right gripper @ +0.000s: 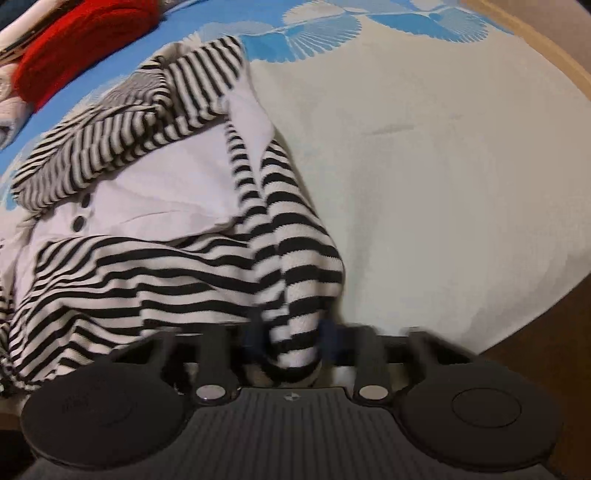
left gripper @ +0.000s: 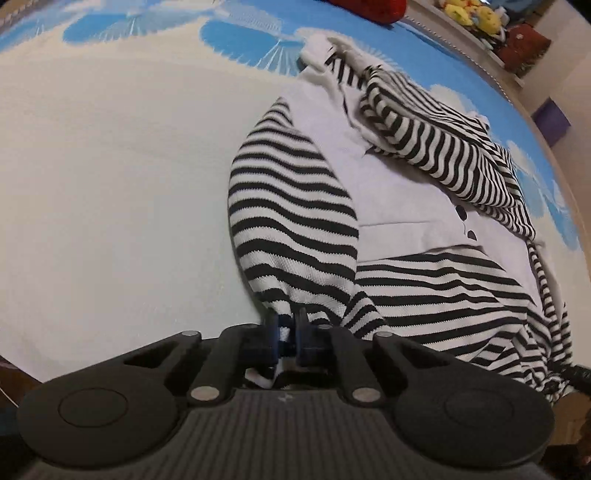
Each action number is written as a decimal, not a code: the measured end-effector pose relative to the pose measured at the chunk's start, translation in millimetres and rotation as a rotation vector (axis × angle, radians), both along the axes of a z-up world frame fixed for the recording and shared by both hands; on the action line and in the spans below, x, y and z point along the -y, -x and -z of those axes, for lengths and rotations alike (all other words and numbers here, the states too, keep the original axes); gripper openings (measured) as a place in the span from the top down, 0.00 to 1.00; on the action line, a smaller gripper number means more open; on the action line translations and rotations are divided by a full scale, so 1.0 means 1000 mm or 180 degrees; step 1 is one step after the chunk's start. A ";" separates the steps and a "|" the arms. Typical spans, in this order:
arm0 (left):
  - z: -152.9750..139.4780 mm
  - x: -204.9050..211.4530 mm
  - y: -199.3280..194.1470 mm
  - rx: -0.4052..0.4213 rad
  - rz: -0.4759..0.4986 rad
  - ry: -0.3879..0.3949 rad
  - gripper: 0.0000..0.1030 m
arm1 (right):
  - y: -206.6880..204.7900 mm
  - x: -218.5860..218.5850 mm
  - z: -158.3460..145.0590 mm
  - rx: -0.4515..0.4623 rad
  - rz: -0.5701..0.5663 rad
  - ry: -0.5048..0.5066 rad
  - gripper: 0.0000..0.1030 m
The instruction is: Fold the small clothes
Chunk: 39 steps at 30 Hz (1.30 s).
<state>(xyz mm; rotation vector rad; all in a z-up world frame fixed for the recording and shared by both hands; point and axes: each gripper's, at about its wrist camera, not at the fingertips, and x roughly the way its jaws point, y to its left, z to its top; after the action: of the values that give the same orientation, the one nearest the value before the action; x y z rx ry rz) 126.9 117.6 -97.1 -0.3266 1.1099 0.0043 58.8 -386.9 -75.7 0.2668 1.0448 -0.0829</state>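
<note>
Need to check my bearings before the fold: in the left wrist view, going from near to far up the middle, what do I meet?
Left tool shut on the striped sleeve → white shirt panel → blue-and-white bedspread → red item at the far edge.

A black-and-white striped knit garment with plain white panels (left gripper: 295, 206) lies on a cream bedspread printed with blue fan shapes (left gripper: 110, 166).
</note>
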 end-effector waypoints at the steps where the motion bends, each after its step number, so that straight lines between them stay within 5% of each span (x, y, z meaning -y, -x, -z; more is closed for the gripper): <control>1: -0.002 -0.001 0.001 0.0024 -0.0023 0.0021 0.93 | 0.001 -0.001 -0.003 0.0043 -0.0019 0.0009 0.87; 8: -0.011 -0.018 0.006 0.0073 -0.0321 0.0250 0.91 | 0.009 0.012 -0.017 0.0270 0.0186 -0.0161 0.90; 10: -0.007 -0.022 0.005 0.0000 -0.0410 0.0332 0.85 | 0.009 0.013 -0.015 0.0226 0.0209 -0.0171 0.87; 12: -0.002 -0.023 0.003 -0.0080 -0.0454 0.0388 0.61 | 0.008 0.012 -0.012 0.0161 0.0236 -0.0103 0.80; 13: 0.000 -0.023 0.003 -0.0099 -0.0464 0.0376 0.58 | 0.007 0.013 -0.011 0.0128 0.0249 -0.0098 0.76; 18: 0.002 -0.023 0.001 -0.0115 -0.0502 0.0284 0.56 | 0.006 0.014 -0.008 0.0054 0.0329 -0.0064 0.55; 25: -0.005 -0.022 0.000 0.0029 -0.0523 0.0255 0.53 | 0.005 0.010 -0.007 0.0033 0.0293 0.0030 0.53; 28: 0.001 -0.015 -0.002 -0.0081 -0.0385 0.0323 0.38 | 0.005 0.012 -0.007 0.0025 0.0306 0.0034 0.52; 35: 0.008 0.002 -0.002 -0.0176 -0.0086 0.0065 0.40 | 0.003 0.000 0.000 -0.0113 0.0084 0.0177 0.47; 37: 0.009 0.004 -0.002 -0.0171 -0.0018 0.0048 0.55 | 0.003 -0.003 0.000 -0.0115 0.0026 0.0222 0.48; 38: 0.009 0.006 -0.002 -0.0170 0.0028 0.0038 0.72 | 0.003 -0.004 -0.001 -0.0112 0.0005 0.0238 0.48; 39: 0.009 0.008 -0.002 -0.0164 0.0084 0.0024 0.80 | 0.004 -0.004 -0.001 -0.0104 -0.0019 0.0247 0.56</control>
<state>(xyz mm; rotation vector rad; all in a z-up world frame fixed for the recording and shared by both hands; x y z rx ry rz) 128.7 110.0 -106.1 -0.3202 1.1654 -0.0149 55.3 -382.5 -74.6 0.1926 1.0723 -0.1225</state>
